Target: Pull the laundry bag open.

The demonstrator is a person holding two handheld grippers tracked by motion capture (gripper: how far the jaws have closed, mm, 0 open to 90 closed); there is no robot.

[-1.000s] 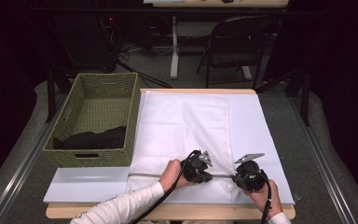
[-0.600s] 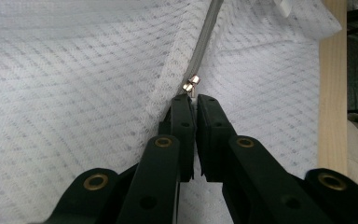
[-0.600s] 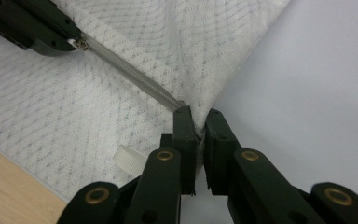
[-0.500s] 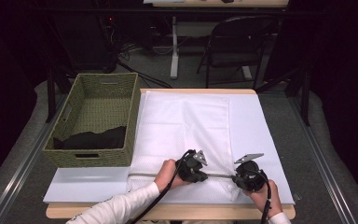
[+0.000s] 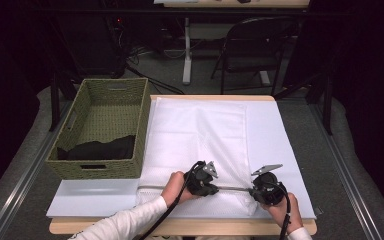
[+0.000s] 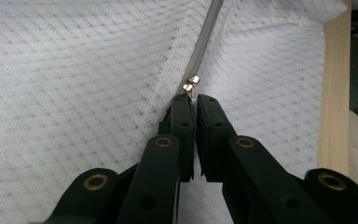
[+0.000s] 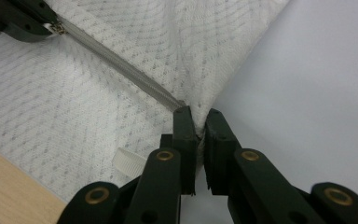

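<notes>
With jaws clamped on the zipper pull [image 6: 190,85], left gripper [image 5: 206,184] set to slide along mesh bag [image 5: 200,135] on the table [image 5: 180,227]. Right gripper [image 5: 260,192] pinched shut on the bag's corner [image 7: 193,123], bracing the zipper [image 5: 232,188] taut near the front edge

The place looked like a lab or recording studio set up for data collection, not a home. A lone wooden counter [image 5: 180,227] stood on grey carpet [image 5: 360,165], ringed by dark curtains [image 5: 365,60]. Behind it were a folding metal chair [image 5: 252,50], a desk's white leg [image 5: 187,50] and loose cables [image 5: 140,52] trailing across the floor.
</notes>
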